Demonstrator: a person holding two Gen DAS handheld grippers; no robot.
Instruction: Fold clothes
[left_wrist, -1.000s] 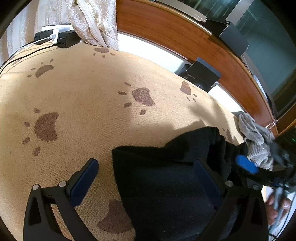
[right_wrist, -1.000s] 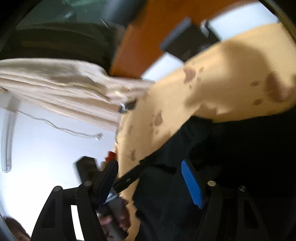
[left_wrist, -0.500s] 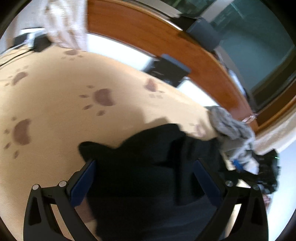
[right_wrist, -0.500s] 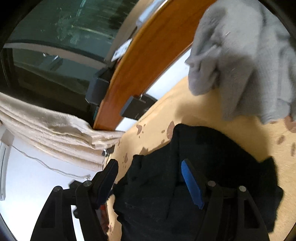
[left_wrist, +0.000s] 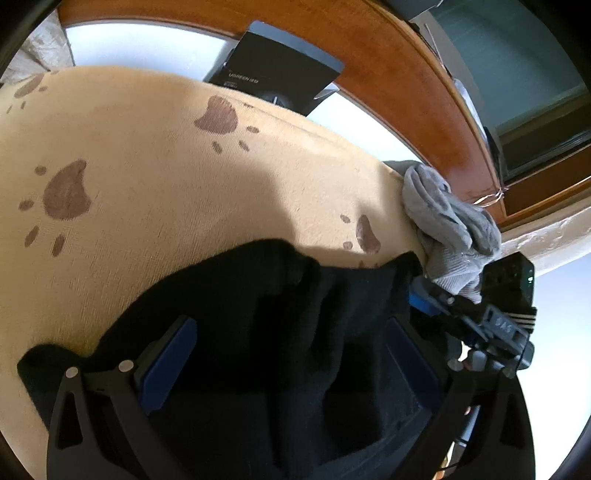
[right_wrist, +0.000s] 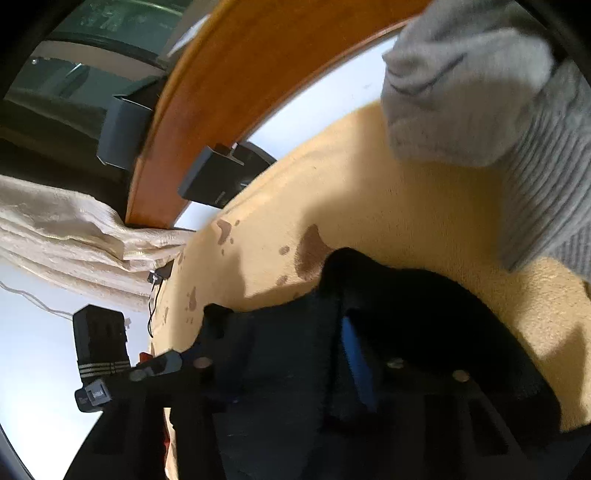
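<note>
We see the left hand-held gripper (left_wrist: 288, 365) standing wide, its blue pads far apart — the black garment (left_wrist: 280, 317) lies bunched between and under them, and no pad presses on it. Ahead of this hand-held gripper spreads the tan blanket with brown paw prints (left_wrist: 147, 177), and beyond that a dark box (left_wrist: 280, 74) leans against the curved wooden rail (left_wrist: 399, 74). To the front right of the left hand-held gripper a grey knit garment (left_wrist: 447, 225) sits crumpled at the blanket's edge, just beside the black one.

Further right, the right hand-held gripper (right_wrist: 280, 350) is closing its jaws, with a fold of the black garment (right_wrist: 424, 317) between them. We can see its right blue pad (right_wrist: 356, 362) against the cloth; the left finger is dark and largely hidden by the fabric, so we cannot tell whether both pads already press. The left wrist view shows that same hand-held gripper (left_wrist: 421, 299) at the garment's right edge, close under the grey knit. In the right wrist view the grey garment (right_wrist: 480, 103) hangs large at the upper right, ahead of the fingers, and a cream curtain (right_wrist: 74, 236) lies off to the left — past the blanket's far edge.
</note>
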